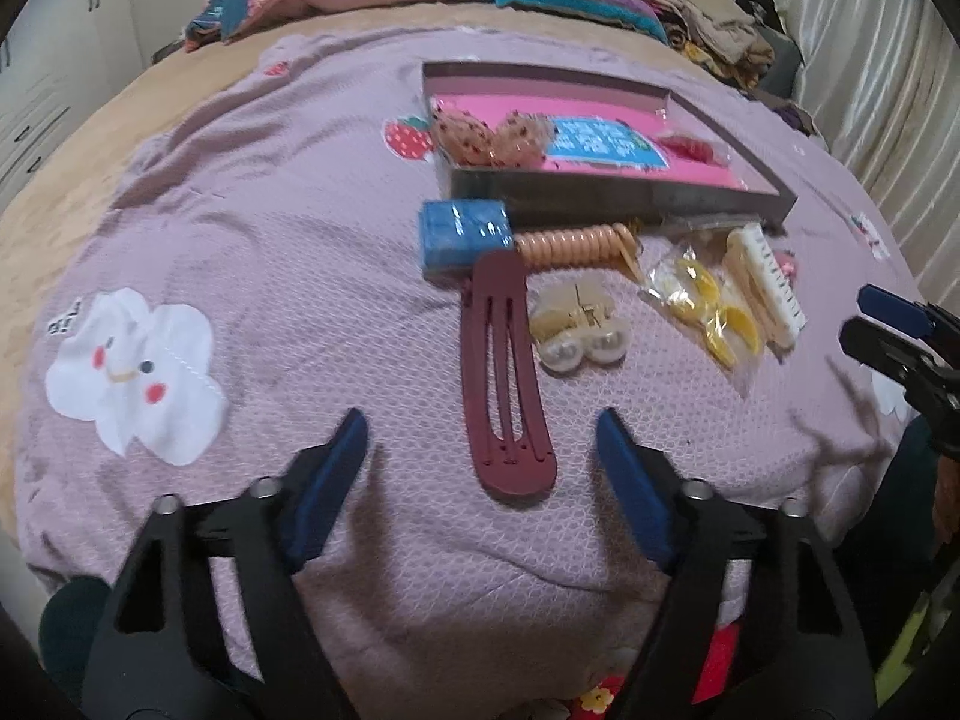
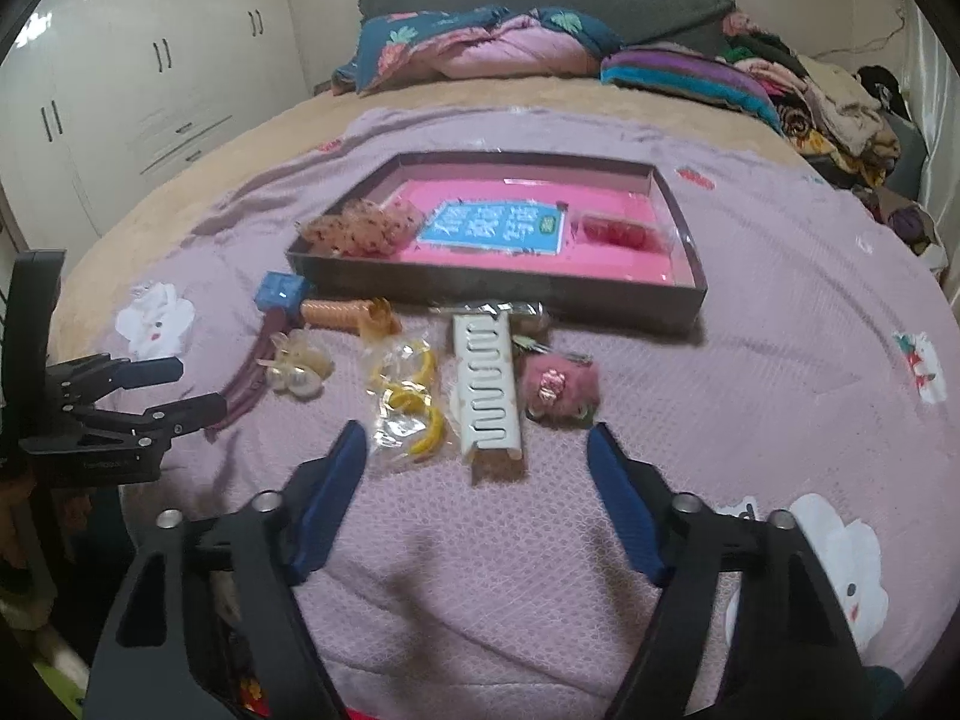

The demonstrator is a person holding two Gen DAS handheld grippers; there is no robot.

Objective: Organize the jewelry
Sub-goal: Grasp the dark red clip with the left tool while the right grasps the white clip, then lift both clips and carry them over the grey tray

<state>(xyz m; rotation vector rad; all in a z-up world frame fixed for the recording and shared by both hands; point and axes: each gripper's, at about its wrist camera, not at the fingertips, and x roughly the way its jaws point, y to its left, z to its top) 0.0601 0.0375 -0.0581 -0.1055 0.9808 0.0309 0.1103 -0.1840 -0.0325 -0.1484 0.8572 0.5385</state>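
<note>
A dark tray with a pink floor (image 1: 606,195) (image 2: 498,291) lies on the lilac bedspread, holding scrunchies (image 1: 492,132) (image 2: 360,228), a blue card (image 2: 495,228) and a red item (image 2: 618,234). In front of it lie a maroon snap clip (image 1: 504,384), a blue box (image 1: 465,234) (image 2: 279,291), an orange coil tie (image 1: 573,243) (image 2: 330,312), a pearl claw clip (image 1: 576,324) (image 2: 300,369), bagged yellow clips (image 1: 705,306) (image 2: 408,402), a cream comb clip (image 1: 768,282) (image 2: 489,390) and a pink flower clip (image 2: 558,387). My left gripper (image 1: 480,438) is open just before the maroon clip. My right gripper (image 2: 474,450) is open, empty, near the comb clip.
Folded quilts and pillows (image 2: 480,42) and a heap of clothes (image 2: 834,102) lie at the head of the bed. White wardrobes (image 2: 120,78) stand to the left. Cloud patches (image 1: 132,372) mark the bedspread. The right gripper shows at the left wrist view's right edge (image 1: 870,324).
</note>
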